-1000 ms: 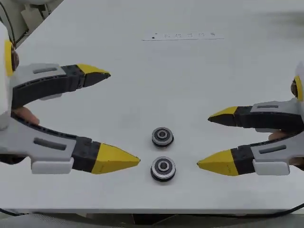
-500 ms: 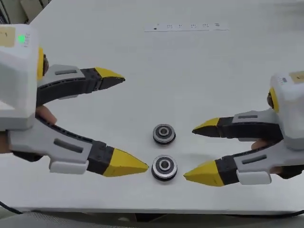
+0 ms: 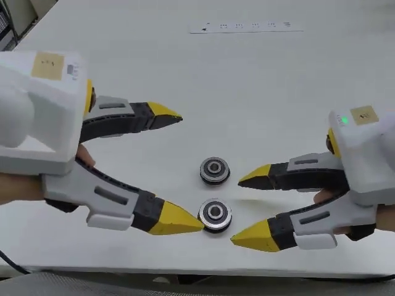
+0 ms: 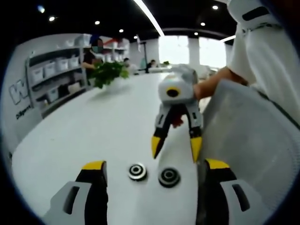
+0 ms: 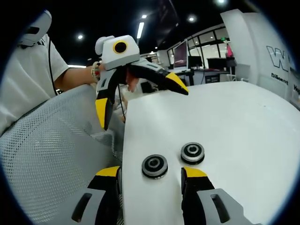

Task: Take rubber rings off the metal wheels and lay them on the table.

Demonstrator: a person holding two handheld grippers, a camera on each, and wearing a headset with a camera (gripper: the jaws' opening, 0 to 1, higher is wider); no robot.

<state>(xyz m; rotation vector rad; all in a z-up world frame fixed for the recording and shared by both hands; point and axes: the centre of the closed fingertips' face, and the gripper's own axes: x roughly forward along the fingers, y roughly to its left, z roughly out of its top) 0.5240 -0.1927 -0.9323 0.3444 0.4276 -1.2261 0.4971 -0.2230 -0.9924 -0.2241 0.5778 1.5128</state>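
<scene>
Rubber rings [image 3: 215, 202], probably soft and stretchy, wrap the near wheel [image 3: 215, 215] and the far wheel [image 3: 214, 171] just beyond it; pinch each at its outer band. Left gripper [image 3: 191, 172] and right gripper [image 3: 236, 209] flank the near wheel, jaws apart, empty.

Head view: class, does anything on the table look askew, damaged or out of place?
Nothing stands out. The near metal wheel and the far metal wheel lie flat and apart on the table. The left gripper and the right gripper flank them, both open.
</scene>
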